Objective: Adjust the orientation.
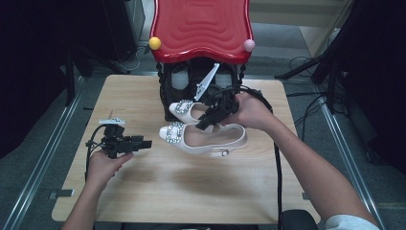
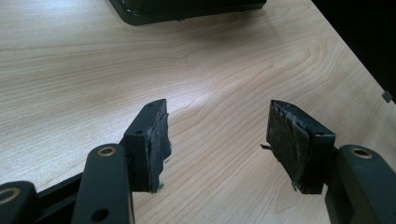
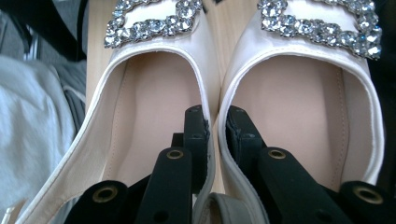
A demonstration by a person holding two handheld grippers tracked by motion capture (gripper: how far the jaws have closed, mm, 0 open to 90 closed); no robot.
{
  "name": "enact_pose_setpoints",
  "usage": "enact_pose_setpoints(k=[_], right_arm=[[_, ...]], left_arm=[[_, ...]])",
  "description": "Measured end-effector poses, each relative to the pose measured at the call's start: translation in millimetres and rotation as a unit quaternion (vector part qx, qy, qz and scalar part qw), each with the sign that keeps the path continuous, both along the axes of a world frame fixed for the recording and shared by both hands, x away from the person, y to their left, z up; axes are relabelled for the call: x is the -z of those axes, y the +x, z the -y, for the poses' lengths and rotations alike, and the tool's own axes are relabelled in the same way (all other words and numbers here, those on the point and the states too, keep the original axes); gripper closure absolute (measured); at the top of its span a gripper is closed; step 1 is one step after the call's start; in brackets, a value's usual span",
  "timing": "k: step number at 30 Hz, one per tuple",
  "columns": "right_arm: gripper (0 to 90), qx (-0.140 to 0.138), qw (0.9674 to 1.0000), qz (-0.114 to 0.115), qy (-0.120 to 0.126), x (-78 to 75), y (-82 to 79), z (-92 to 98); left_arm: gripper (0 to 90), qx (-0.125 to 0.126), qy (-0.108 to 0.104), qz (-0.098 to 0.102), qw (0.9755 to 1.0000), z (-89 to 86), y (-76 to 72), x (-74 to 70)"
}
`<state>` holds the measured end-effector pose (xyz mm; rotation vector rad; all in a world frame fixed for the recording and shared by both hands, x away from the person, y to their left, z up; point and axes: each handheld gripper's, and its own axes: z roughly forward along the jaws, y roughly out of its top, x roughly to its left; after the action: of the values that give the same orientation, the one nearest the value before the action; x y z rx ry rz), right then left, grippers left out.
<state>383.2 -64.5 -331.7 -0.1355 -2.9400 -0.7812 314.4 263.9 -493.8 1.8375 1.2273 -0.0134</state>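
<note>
The right claw (image 3: 215, 128) has both cream shoes pinched together by their inner side walls, one jaw inside each shoe, the two walls squeezed between the pads. In the high view the pair hangs from that claw above the middle of the counter (image 1: 163, 191), just in front of the black rack (image 1: 165, 91) with the red wavy top (image 1: 201, 28) at the counter's far edge. The nearer shoe (image 1: 206, 139) and the farther shoe (image 1: 189, 111) lie side by side, jewelled buckles pointing toward the left edge, heels toward the right hand (image 1: 251, 112).

Judging by this, picking up the pair as one is done; what is left seems to be carrying it to the rack and setting it on a shelf, though which shelf I cannot tell, since the rack's inside is dark and partly hidden.

The right forearm comes in from the near right corner, wrist bent so the claw points down and leftward into the shoe openings. The left hand (image 1: 103, 165) rests low near the left edge, its claw (image 2: 217, 140) held level, aimed across the counter toward the shoes, jaws standing wide apart with only bare wood between them, holding nothing
</note>
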Motion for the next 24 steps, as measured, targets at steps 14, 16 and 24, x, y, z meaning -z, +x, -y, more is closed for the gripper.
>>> enact_pose_setpoints(k=[14, 16, 24], right_arm=[[81.4, 0.02, 0.995, -0.003, 0.098, -74.7, -0.2, 7.6], [81.4, 0.031, 0.9933, -0.004, 0.111, -85.2, 1.1, 9.6], [81.4, 0.085, 0.9823, -0.013, 0.166, -117.8, 8.8, 18.6]], left_arm=[[39.1, -0.002, -0.005, -0.001, 1.0, 0.0, -0.7, -0.6], [39.1, -0.003, -0.014, 0.005, 0.9999, -0.2, -1.7, -1.9], [39.3, -0.004, -0.009, 0.002, 1.0, -2.1, -0.6, -2.3]])
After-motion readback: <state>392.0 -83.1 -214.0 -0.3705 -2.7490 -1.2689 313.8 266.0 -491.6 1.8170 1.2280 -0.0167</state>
